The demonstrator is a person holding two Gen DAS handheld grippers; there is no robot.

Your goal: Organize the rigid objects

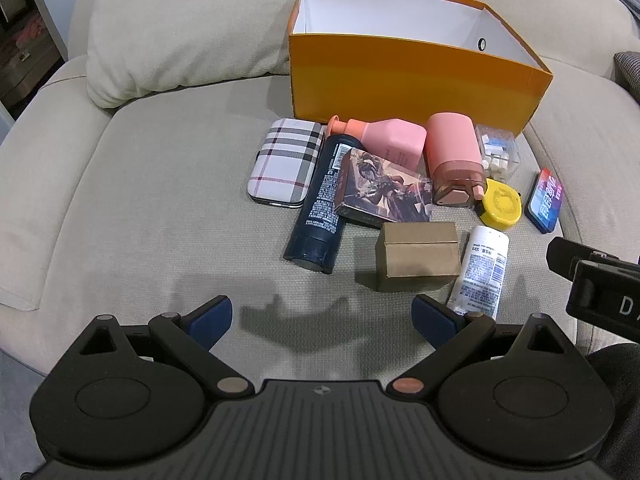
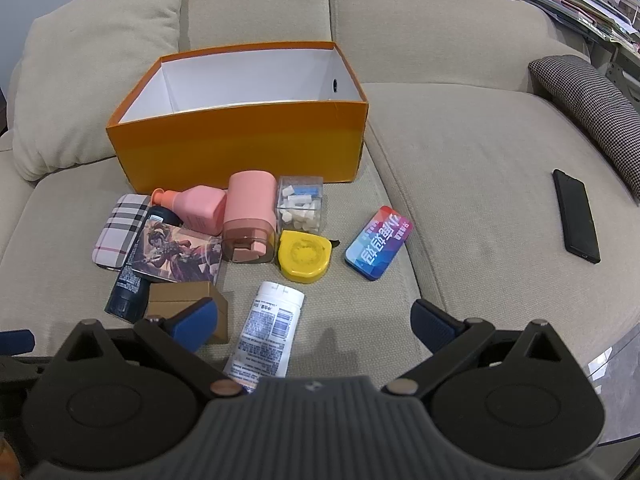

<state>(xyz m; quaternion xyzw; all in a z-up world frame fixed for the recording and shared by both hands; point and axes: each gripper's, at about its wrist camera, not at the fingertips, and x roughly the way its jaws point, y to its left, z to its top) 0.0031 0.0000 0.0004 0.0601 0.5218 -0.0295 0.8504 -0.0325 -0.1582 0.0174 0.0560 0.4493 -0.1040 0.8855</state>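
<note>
An empty orange box (image 1: 400,80) (image 2: 240,148) stands on the beige sofa. In front of it lie a plaid case (image 1: 284,160), a dark blue tube (image 1: 320,200), an illustrated box (image 1: 384,188), a pink bottle (image 1: 388,140), a pink container (image 1: 452,152), a clear cube of small pieces (image 2: 300,204), a yellow tape measure (image 2: 304,256), a brown carton (image 1: 418,256), a white bottle (image 2: 268,328) and a colourful tin (image 2: 376,242). My left gripper (image 1: 322,318) is open, low before the pile. My right gripper (image 2: 316,320) is open above the white bottle.
A beige cushion (image 1: 180,28) leans at the back left. A black phone (image 2: 576,216) lies on the right seat, near a houndstooth cushion (image 2: 588,104). The right gripper's body (image 1: 600,280) shows at the right edge of the left wrist view.
</note>
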